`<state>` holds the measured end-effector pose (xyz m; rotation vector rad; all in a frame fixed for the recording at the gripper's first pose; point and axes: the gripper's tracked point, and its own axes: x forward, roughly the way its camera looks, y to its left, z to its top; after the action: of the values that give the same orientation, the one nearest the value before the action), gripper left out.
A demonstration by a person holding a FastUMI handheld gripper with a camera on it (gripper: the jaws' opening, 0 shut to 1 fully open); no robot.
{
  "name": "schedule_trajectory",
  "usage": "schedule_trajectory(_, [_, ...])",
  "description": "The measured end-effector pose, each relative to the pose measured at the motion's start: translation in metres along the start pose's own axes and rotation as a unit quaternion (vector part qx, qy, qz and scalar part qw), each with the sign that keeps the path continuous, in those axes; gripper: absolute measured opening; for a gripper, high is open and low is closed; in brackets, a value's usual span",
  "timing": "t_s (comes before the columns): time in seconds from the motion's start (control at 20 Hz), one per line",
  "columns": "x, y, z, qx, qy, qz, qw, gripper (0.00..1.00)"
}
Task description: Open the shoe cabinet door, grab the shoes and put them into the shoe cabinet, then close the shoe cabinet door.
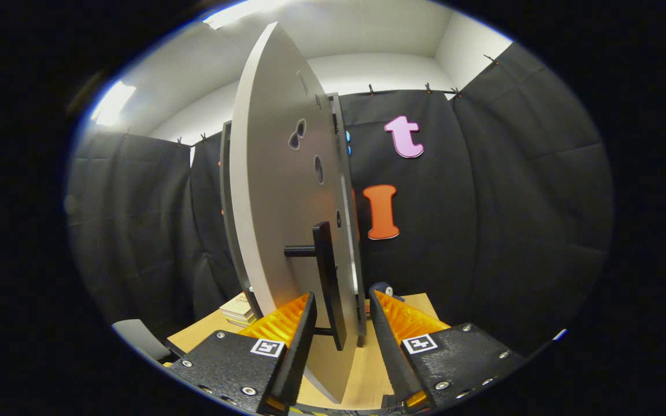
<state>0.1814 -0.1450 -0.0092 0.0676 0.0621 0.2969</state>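
Gripper (341, 323): two fingers spread apart, released, clamping nothing. The lower end of the door handle stands in the gap between them, nearer the left finger; whether that finger touches it cannot be told.

Cabinet door (278, 190): pale grey panel, swung open and seen nearly edge-on, rising tall just ahead of the fingers. Its lower edge reaches down between the two fingers. Several dark round and oval holes mark its face.

Door handle (327, 277): dark upright bar, mounted on the door face by short horizontal posts, one at mid-height and one near the bottom. It stands off the panel, directly ahead of the gap between the fingers.

Shoe cabinet (228, 196): its frame shows as a narrow dark-edged strip behind the door on the left side, and as a second thin upright edge just right of the door. Interior hidden by the door.

Table (367, 370): light wooden top, lying under the fingers and under the door's foot.

Books (239, 309): small flat stack on the table, left of the door's base, beyond the left finger.

Small dark object with a white patch (384, 289): sits just beyond the tip of the right finger; too small to identify.

Chair back (139, 338): pale grey, rounded, off to the left of the left finger, beside the table.
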Motion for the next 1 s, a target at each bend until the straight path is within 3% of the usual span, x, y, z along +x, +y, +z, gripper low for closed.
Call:
schedule_trajectory(0.3, [0.008, 0.038, -0.005, 0.002, 0.001, 0.065, 0.998, 0.58])
schedule_trajectory(0.65, [0.033, 0.076, -0.013, 0.019, 0.009, 0.090, 0.996, 0.56])
schedule_trajectory(1.0, [0.050, 0.121, -0.016, -0.009, 0.020, 0.104, 0.994, 0.56])
